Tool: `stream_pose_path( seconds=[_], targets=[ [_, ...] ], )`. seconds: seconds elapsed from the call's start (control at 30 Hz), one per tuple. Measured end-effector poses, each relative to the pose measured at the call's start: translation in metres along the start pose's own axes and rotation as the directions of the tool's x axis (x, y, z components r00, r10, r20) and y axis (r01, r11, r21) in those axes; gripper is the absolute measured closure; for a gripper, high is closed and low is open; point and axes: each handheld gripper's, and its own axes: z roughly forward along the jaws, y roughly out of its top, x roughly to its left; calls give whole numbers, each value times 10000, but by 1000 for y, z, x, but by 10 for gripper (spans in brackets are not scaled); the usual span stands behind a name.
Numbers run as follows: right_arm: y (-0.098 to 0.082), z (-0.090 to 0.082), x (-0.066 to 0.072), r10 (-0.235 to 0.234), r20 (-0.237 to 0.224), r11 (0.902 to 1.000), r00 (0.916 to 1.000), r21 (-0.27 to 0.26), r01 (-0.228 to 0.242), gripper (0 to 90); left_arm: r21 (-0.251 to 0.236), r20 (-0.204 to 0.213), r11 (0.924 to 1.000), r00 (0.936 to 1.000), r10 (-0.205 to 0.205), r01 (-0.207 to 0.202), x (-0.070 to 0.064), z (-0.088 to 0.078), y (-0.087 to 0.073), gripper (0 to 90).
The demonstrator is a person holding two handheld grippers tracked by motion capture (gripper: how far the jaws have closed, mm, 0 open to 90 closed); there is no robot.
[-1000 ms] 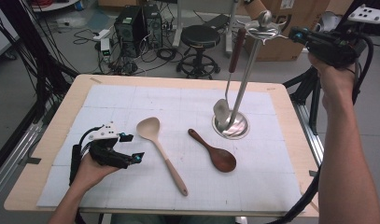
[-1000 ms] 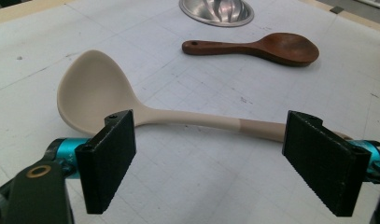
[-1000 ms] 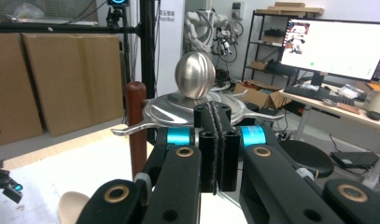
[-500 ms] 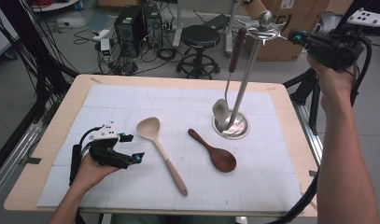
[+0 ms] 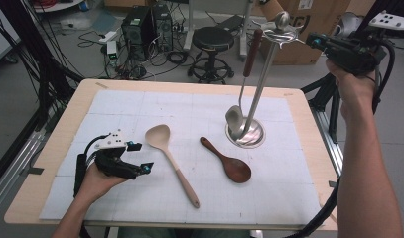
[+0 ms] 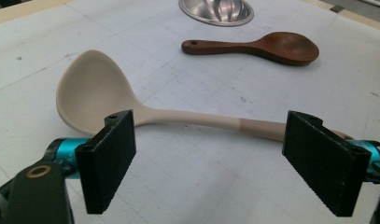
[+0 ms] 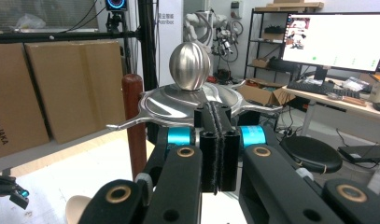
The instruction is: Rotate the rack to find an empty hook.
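A beige spoon (image 5: 169,161) lies on the white mat, bowl toward the far side. A dark wooden spoon (image 5: 229,161) lies to its right. A metal utensil stand (image 5: 261,79) rises from a round base (image 5: 246,134), and a ladle with a brown handle (image 5: 244,74) hangs from it. My left gripper (image 5: 141,156) rests low on the mat just left of the beige spoon, open. The beige spoon (image 6: 99,88) lies just beyond its spread jaws, with the dark spoon (image 6: 271,46) farther off. My right gripper (image 5: 313,39) is held high beside the stand's top, shut with nothing in it. Its closed jaws meet (image 7: 215,140) just in front of the stand's ball knob (image 7: 189,65).
The white mat covers most of the wooden table (image 5: 308,124). Beyond the far edge stand a black stool (image 5: 212,39), computer towers (image 5: 147,25) with cables on the floor, and cardboard boxes (image 5: 299,44). A desk with a monitor (image 7: 334,37) is behind the stand.
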Motion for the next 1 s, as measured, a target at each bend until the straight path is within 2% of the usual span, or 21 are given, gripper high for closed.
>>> stream_pose_path(
  seconds=[0.53, 1.0],
  targets=[
    [4, 2, -1, -130, 231, 9999, 9996, 63, 129, 900, 45, 26, 10000, 10000, 63, -63, 0, 0, 0, 182],
    [2, 1, 2, 178, -94, 9998, 9998, 89, -177, 900, 7, 22, 10000, 10000, 35, -35, -1, 1, 0, 182]
  ],
)
